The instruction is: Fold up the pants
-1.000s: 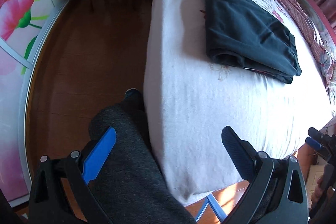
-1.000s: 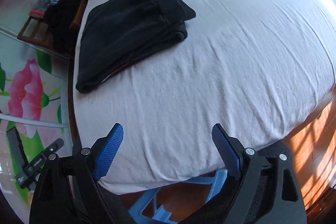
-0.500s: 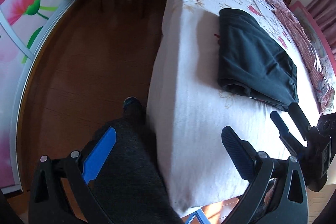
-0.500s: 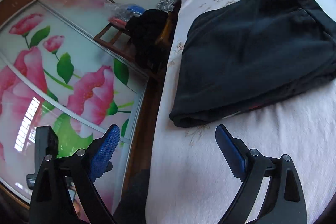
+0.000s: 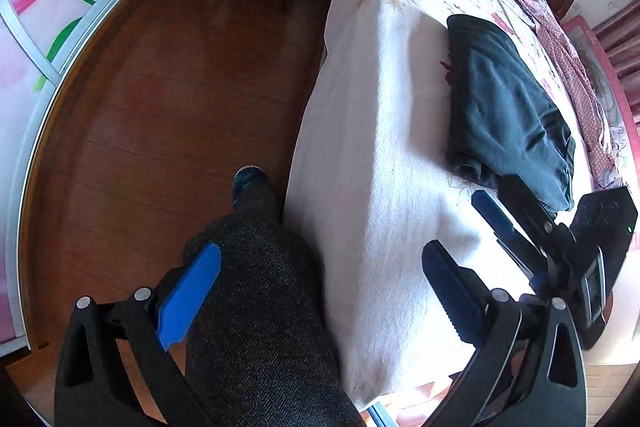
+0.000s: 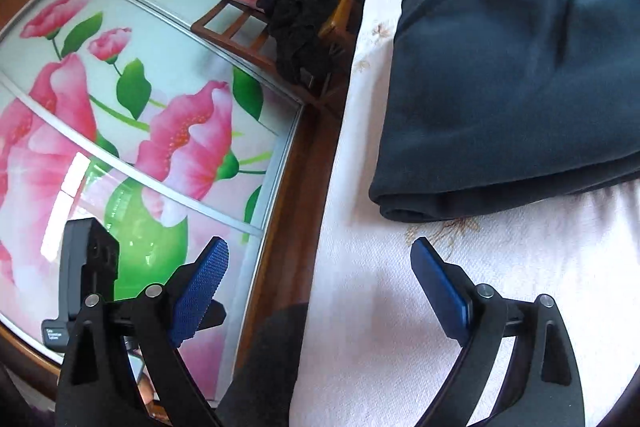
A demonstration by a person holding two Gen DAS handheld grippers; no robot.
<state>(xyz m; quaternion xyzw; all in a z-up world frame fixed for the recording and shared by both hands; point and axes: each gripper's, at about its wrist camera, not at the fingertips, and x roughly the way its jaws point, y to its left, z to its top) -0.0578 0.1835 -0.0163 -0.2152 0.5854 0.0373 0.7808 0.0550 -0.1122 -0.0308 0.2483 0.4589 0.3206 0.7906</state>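
The bed [image 5: 372,155] is my landmark, its white sheet running away from me with the wooden floor [image 5: 160,115] along its side. Beyond the bed's side stands the flowered wardrobe door [image 6: 132,131], and near the bed's far corner a wooden chair [image 6: 248,23] carries a heap of dark clothes [image 6: 304,15].

The pants [image 6: 516,75] lie on the bed close to its side edge, a dark, compact rectangle of stacked layers with a rounded fold facing me. I judge the folding all but finished; they sit flat and square so the bundle holds its shape unaided.

My leg in grey trousers [image 5: 256,307] is pressed against the bed's side, which lets me reach over the mattress.

My right gripper [image 6: 320,291] hovers over the bed just short of the pants' near fold, jaws wide apart and holding nothing, perhaps ready to tidy that edge. My left gripper [image 5: 320,291] straddles the bed's edge, jaws likewise spread and empty.
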